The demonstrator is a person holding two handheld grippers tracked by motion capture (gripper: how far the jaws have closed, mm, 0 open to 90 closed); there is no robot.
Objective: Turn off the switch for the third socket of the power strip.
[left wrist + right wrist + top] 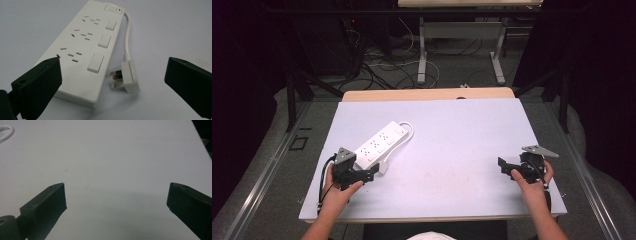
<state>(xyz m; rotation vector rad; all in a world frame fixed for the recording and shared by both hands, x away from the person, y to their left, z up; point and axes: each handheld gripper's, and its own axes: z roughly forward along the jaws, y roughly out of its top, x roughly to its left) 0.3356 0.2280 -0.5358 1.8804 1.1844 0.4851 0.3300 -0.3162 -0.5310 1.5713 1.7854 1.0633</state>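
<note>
A white power strip with three sockets and switches lies slantwise on the white table, left of centre. Its short white cable loops back to a white three-pin plug that lies beside the strip's near end. My left gripper stands open just in front of the plug and the strip's near end, with nothing between its jaws. My right gripper stands open at the right side of the table over bare surface. A loop of the cable shows far off in the right gripper view.
The table's right edge runs close to the right hand. Beyond the far edge stand another desk's legs and loose cables on the floor.
</note>
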